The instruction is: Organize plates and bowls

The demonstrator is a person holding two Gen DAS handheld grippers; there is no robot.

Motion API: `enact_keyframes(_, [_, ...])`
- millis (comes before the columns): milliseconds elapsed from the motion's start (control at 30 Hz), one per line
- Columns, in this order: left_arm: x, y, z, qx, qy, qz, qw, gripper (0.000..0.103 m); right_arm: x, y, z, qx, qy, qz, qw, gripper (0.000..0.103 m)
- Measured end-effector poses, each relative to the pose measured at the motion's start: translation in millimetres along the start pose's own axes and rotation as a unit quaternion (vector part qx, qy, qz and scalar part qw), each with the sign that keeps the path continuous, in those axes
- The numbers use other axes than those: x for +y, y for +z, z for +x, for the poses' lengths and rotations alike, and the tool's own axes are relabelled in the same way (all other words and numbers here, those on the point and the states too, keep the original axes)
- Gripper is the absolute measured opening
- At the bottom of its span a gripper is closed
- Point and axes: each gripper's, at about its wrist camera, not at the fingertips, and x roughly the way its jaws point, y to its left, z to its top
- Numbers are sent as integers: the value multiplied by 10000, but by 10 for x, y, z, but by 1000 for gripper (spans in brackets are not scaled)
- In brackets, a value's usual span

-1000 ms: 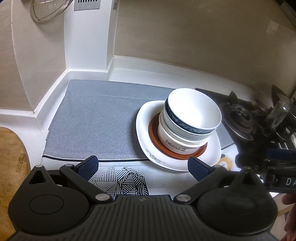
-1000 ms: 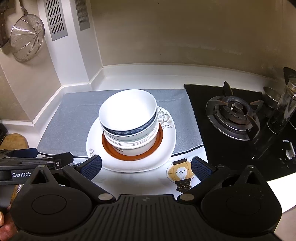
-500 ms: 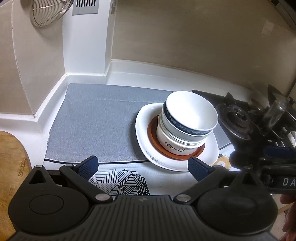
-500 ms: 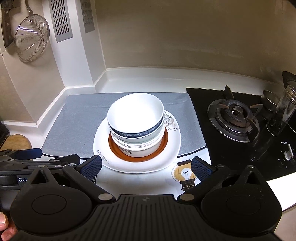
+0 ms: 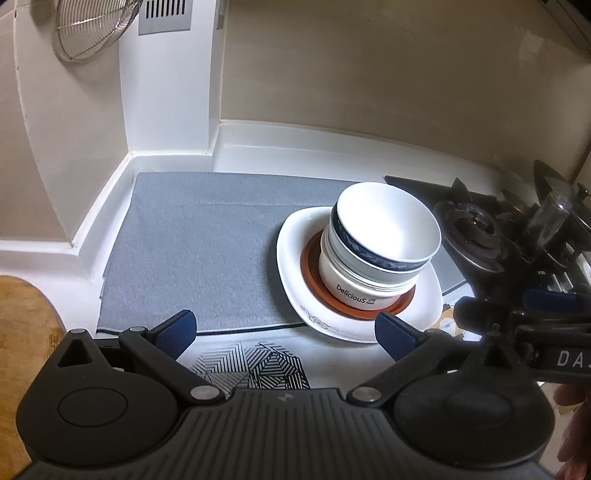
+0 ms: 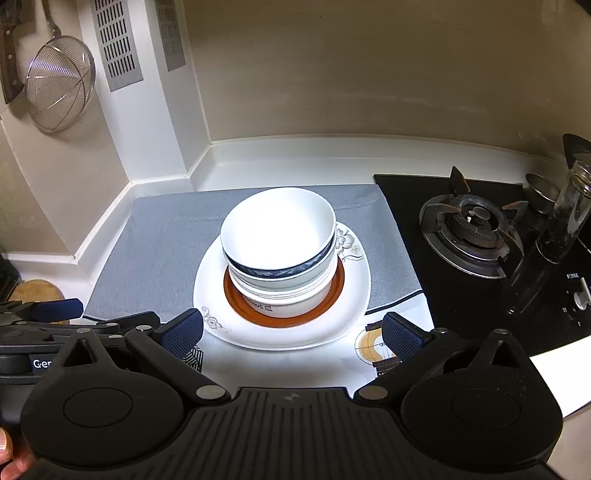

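Left wrist view: My left hand-held gripper (image 5: 284, 332) is spread wide and holds nothing; its blue fingertips (image 5: 176, 332) hang over the near edge of the grey mat (image 5: 207, 251). The mat lies on the white bench (image 5: 332, 147), in the corner formed by the walls. The white plate (image 5: 295, 258) rests on the right part of the mat, its near rim projecting past the mat edge. A brown saucer (image 5: 314, 273) lies on the plate. On the saucer stands a stack of bowls: the lowest white bowl (image 5: 351, 291) carries the word "Delicious", and the top bowl (image 5: 388, 229), white with a blue band, is tilted toward the right. The gas stove (image 5: 476, 229) is right of the plate. My right hand-held gripper (image 5: 532, 314) enters from the right edge, near the stove. A wire strainer (image 5: 88, 29) hangs on the far left wall. A wooden board (image 5: 22, 332) lies at the near left.

Right wrist view: My right hand-held gripper (image 6: 291, 334) is also spread wide and empty, with the plate (image 6: 351, 291) just beyond the gap between its fingertips. The bowl stack (image 6: 280, 266) stands at the plate centre on the saucer (image 6: 236, 299). My left hand-held gripper (image 6: 55, 314) lies low at the left edge. A glass jar (image 6: 569, 214) stands on the stove (image 6: 469, 229) at the far right.
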Motion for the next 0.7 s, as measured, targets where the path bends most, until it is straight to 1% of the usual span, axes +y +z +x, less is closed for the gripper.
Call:
enact_keyframes(100, [-13,32,20,-1,32,73,10000,103,3,3,11,-67,-19,47,10000,102])
enact_keyframes(267, [-86,59,50,14,27,47,10000,103,-58,27,17,-53,50,54,10000,102])
enact_keyframes(700, [-223,27,117,93,242,-132,9996,103,-250,36,110,121,299,-62,9995,102])
